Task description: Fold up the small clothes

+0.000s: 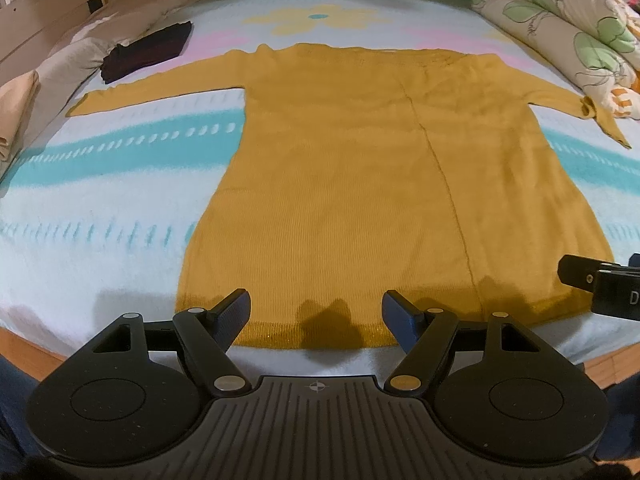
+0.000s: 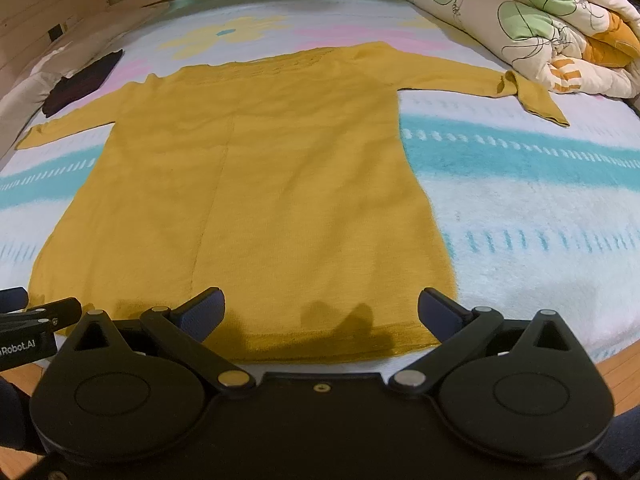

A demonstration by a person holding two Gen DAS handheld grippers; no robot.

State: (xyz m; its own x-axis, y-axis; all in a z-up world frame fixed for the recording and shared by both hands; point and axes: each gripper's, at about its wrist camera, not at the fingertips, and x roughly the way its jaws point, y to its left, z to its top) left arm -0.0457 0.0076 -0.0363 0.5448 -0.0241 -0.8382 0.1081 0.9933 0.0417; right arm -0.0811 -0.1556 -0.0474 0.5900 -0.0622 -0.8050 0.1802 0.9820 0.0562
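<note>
My left gripper and right gripper hover over the near hem of the mustard-yellow knitted long-sleeved dress, both with fingers spread wide and holding nothing. The risk, as I judge it: the thin knit could bunch or slide on the fluffy white-and-turquoise striped blanket if I pinch only one layer, or pinch blanket pile along with the hem. The dress lies flat, hem toward me, neckline at the far end, both sleeves stretched outward; the right cuff is bent back near the rolled floral quilt. A folded dark garment sits far left.
</note>
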